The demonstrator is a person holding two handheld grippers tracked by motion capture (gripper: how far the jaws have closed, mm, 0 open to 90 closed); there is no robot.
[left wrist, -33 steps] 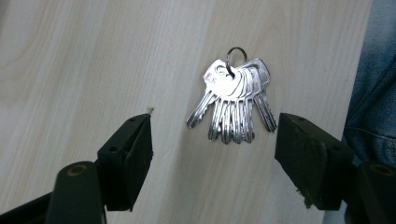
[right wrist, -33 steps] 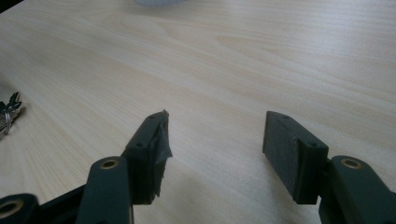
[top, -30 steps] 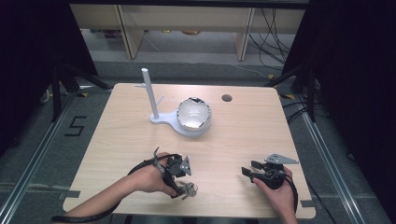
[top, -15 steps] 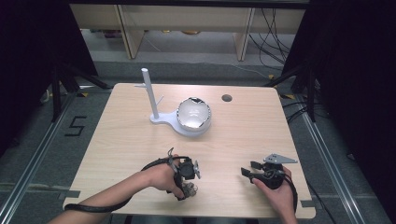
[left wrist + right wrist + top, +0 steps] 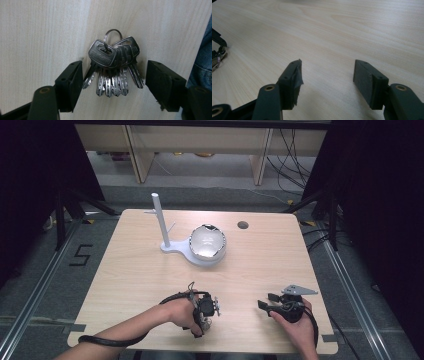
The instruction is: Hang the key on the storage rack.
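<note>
A bunch of several silver keys (image 5: 112, 65) on a ring lies flat on the wooden table (image 5: 150, 275) near its front edge. My left gripper (image 5: 115, 85) points down over it, and the key blades lie between the two black pads. Its jaws have just been closing a little. The left pad (image 5: 71, 83) is close to the outermost key, and the right pad (image 5: 161, 83) stands apart from the bunch. In the high view the left gripper (image 5: 205, 312) covers the keys. My right gripper (image 5: 266, 300) rests low at the front right, open, with bare wood between its fingers (image 5: 292, 82).
A white stand with an upright post (image 5: 160, 220) and a shiny bowl (image 5: 207, 241) on its base sit at the table's far middle. A round hole (image 5: 243, 225) lies behind them. Blue denim (image 5: 202, 62) shows past the table's front edge.
My left hand has moved right and down, from beside the keys to over them. The right hand has stayed where it was.
</note>
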